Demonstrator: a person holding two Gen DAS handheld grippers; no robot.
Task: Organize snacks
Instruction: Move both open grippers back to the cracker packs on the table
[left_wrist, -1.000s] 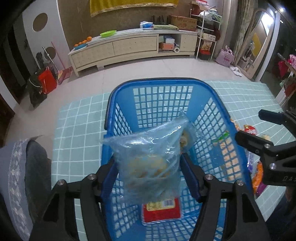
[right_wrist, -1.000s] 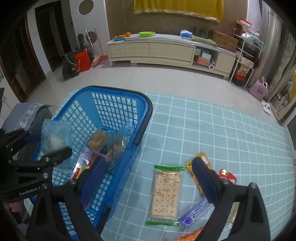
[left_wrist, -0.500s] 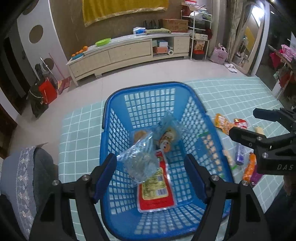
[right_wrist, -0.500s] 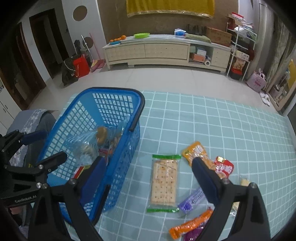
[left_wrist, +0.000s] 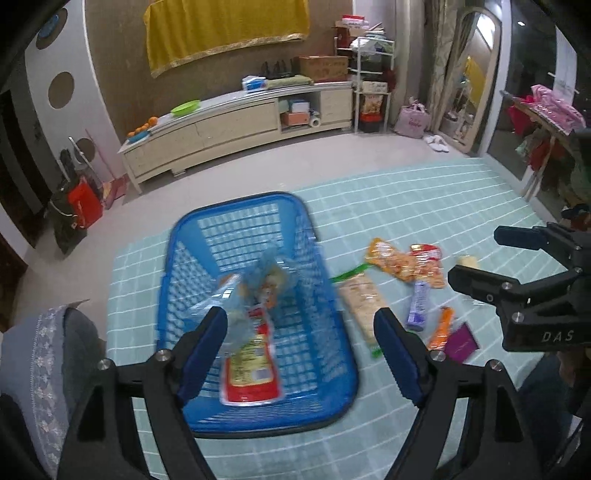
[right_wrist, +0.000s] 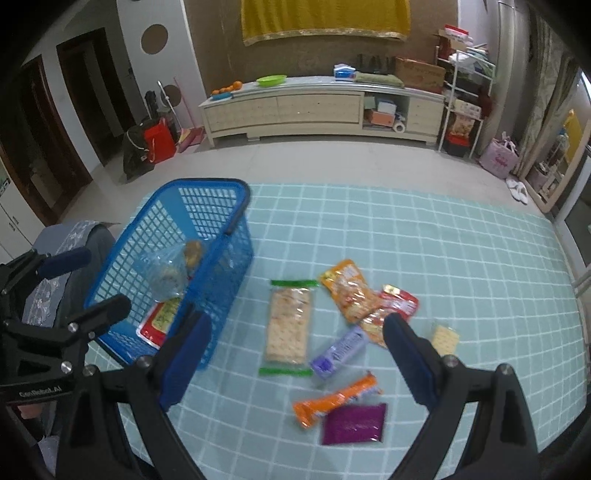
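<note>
My blue basket (right_wrist: 221, 236) sits left of centre in the right-wrist view on the teal checked mat (right_wrist: 443, 240). It holds a clear bag (right_wrist: 166, 277) of round biscuits and a red-and-yellow packet (right_wrist: 159, 325); what else lies in it, I cannot tell. My left gripper (left_wrist: 301, 330) hangs over it with jaws opening, nothing between them. My right gripper (right_wrist: 295, 341) is spread wide and empty above seven loose snacks — cracker sleeve (right_wrist: 290, 325), orange bag (right_wrist: 349, 290), red packet (right_wrist: 400, 302), purple bar (right_wrist: 340, 352), orange stick (right_wrist: 334, 398), magenta pouch (right_wrist: 354, 422), small cracker (right_wrist: 445, 338).
</note>
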